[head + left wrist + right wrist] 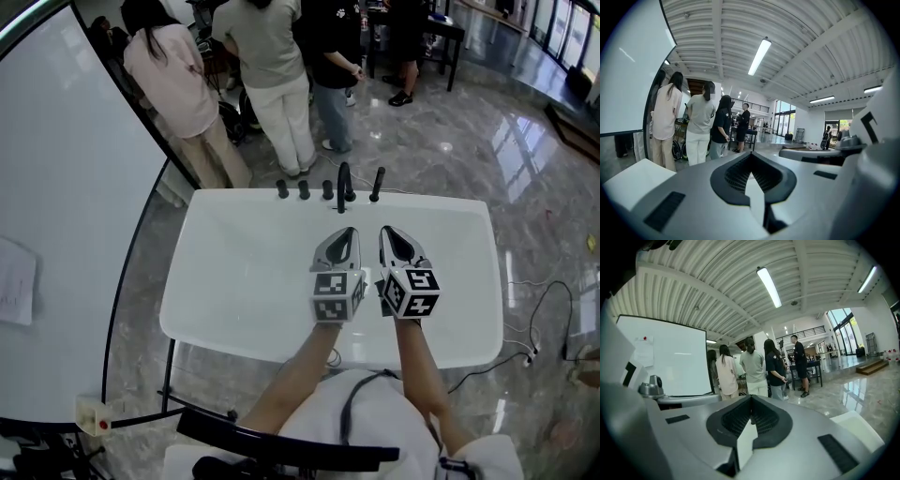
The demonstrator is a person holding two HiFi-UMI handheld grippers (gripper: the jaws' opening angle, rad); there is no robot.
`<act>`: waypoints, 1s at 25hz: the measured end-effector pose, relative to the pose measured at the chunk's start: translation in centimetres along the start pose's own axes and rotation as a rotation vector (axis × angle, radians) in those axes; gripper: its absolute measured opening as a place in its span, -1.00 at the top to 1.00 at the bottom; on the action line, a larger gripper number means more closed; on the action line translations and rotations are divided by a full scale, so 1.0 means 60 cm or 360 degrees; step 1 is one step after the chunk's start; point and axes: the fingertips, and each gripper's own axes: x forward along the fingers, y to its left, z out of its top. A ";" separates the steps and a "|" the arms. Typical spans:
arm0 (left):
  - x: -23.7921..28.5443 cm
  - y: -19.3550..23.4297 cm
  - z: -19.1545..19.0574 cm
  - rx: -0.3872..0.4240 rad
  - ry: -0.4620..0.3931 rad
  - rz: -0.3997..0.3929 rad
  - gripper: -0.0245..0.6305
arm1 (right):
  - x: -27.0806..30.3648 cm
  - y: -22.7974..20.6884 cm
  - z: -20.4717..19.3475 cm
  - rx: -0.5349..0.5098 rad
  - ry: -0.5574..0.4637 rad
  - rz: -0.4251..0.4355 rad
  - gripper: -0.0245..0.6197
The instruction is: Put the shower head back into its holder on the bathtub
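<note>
Left gripper (350, 232) and right gripper (385, 232) hang empty before shower head (377, 184).

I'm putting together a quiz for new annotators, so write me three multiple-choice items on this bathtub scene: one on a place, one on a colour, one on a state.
1. Where do the black fittings stand on the bathtub?
A. along its far rim
B. along its near rim
C. on the floor beside it

2. What colour is the bathtub?
A. grey
B. white
C. black

3. How do the jaws of the left gripper and the right gripper stand?
A. both apart
B. one apart, one together
C. both together, with nothing between them

Answers:
1 A: in the head view the fittings line the edge farthest from the person.
2 B: the tub is white against the grey floor.
3 C: each gripper view shows its jaws meeting on nothing.
</note>
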 end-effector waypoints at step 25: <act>-0.017 -0.003 -0.007 0.0012 0.0006 -0.0032 0.92 | -0.017 0.022 0.004 -0.0100 0.0010 -0.0021 0.90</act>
